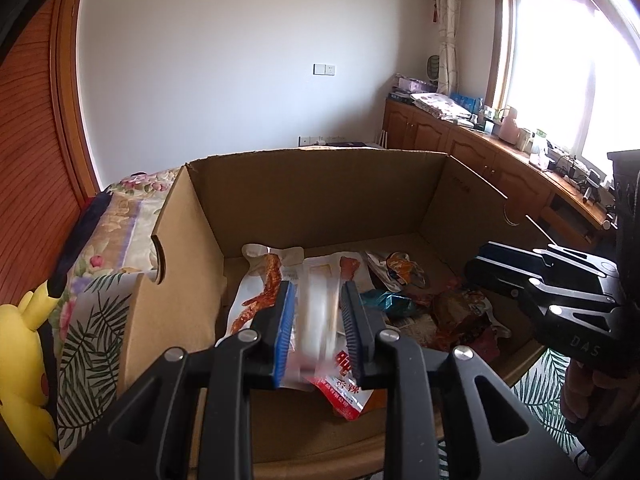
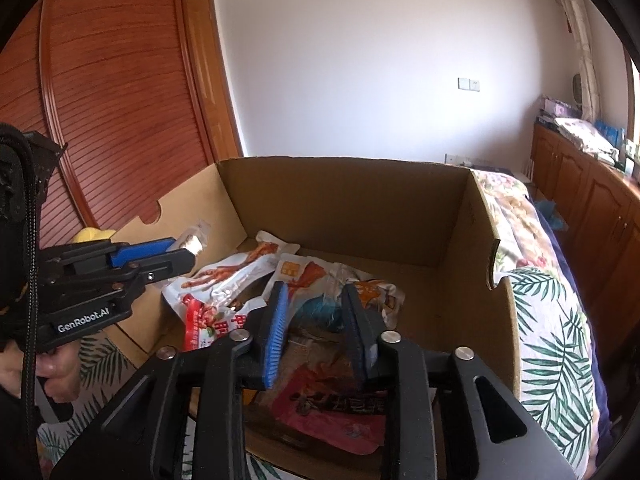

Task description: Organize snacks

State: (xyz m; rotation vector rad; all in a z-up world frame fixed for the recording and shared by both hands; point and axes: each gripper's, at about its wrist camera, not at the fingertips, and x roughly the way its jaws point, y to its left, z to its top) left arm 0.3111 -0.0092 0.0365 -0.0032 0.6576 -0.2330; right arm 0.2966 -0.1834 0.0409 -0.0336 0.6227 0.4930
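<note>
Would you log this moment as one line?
left gripper: pale packet between jaws, grip unclear | right gripper: open, empty | over cardboard box

You have the cardboard box (image 1: 320, 196) open at the top, so entry from above is free. Its tall back and side walls block any level approach. Snack packets (image 2: 240, 280) cover the near and middle floor; the bare floor (image 2: 432, 292) toward the back corner stays clear. The bed (image 2: 548, 320) presses against one side wall.
</note>
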